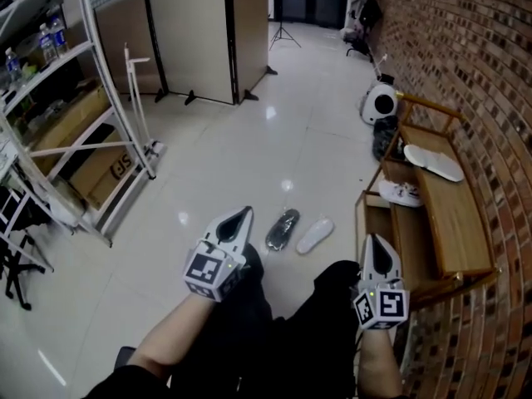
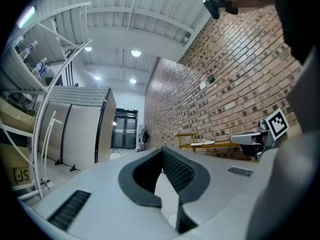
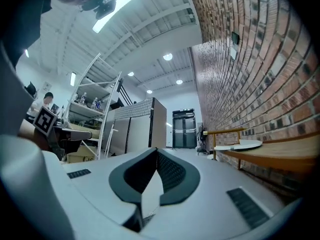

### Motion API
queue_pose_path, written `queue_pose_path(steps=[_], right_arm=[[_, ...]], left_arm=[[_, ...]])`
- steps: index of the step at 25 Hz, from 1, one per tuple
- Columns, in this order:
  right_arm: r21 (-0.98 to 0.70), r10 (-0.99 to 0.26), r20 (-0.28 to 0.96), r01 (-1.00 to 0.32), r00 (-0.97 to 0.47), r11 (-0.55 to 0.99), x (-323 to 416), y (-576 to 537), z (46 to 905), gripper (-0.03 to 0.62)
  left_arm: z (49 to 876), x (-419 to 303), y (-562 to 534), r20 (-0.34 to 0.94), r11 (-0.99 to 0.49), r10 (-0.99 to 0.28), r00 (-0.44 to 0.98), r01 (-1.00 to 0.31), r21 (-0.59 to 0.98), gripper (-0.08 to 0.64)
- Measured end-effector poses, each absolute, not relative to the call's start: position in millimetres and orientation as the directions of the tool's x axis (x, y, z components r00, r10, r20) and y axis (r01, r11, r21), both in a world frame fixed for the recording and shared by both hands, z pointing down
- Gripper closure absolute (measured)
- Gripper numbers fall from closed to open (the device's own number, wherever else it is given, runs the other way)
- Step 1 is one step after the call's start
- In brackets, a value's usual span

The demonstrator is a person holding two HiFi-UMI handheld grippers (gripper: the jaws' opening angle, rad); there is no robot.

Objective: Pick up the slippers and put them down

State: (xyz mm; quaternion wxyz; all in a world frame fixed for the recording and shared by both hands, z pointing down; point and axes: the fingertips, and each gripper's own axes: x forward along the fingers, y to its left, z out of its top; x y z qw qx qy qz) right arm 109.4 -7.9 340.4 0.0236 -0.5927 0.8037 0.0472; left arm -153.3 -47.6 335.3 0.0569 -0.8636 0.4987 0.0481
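Observation:
Two slippers lie on the shiny floor in the head view: a dark one and, right of it, a white one. My left gripper hovers just left of the dark slipper, jaws shut and holding nothing. My right gripper is to the right of the white slipper, by the corner of the wooden rack, also shut and holding nothing. In the left gripper view, the left gripper shows its jaw tips meeting. The right gripper view shows the right gripper the same way. Neither gripper view shows the slippers.
The rack stands along the brick wall, with a white pair of slippers on top and white sneakers on its lower shelf. A white round appliance stands beyond it. Metal shelving with boxes stands at the left, partition panels behind.

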Motion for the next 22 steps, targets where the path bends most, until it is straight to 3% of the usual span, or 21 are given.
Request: queue_pose_path(steps=[8,14,22], right_arm=[[0.076,-0.952,-0.033,-0.951,-0.304,0.301,95.6,15.9,358.2,0.581],[0.058,-0.951,-0.057,-0.952,-0.303,0.3,104.7,28.5,358.3,0.581],[0.031,-0.961,-0.062,-0.963,-0.268,0.267,117.0,29.8,355.9,0.583]], left_arm=[[344.2,-171.1,-13.8,-0.132,-0.493,-0.859,0.494,-0.869,-0.046,0.557],[355.3,-177.0,6.9,-0.12,-0.556,-0.824,0.554,-0.831,-0.018,0.557],[359.0,-193.7,3.0,-0.111,-0.501,-0.861,0.496,-0.865,0.023,0.557]])
